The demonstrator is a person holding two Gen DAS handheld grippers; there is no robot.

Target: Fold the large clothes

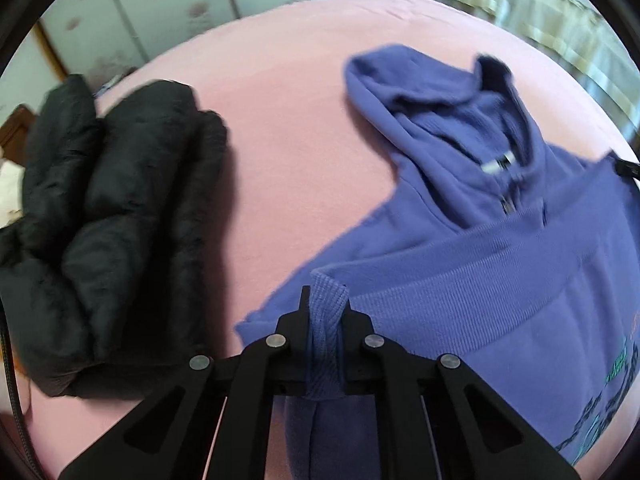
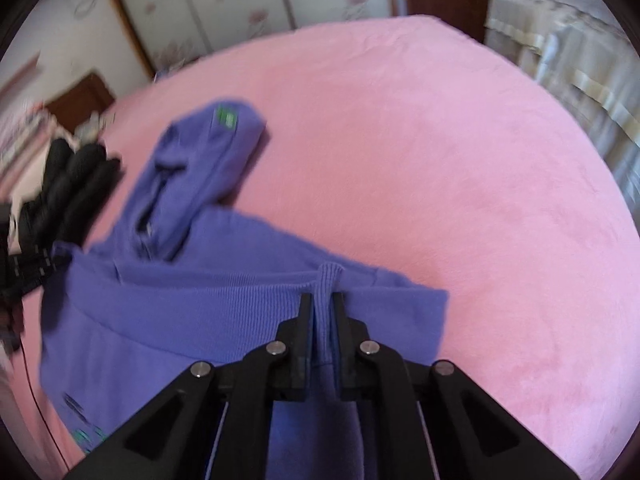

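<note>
With hem pinched both ends, hoodie [image 1: 500, 264] lies centre-right on pink bed [image 1: 280, 128], hood upper frame. Left gripper [image 1: 326, 312] and right gripper [image 2: 323, 312] each clamped on ribbed hem. Judgement: lift evenly, keep hem taut, lay toward hood. Black jacket [image 1: 108, 208] far left, apart.

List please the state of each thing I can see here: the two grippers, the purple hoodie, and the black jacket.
left gripper: shut on the ribbed hem.
right gripper: shut on the ribbed hem.
purple hoodie: partly folded, ribbed hem brought up toward the hood.
black jacket: folded, lying apart from the hoodie on the pink bed.
</note>
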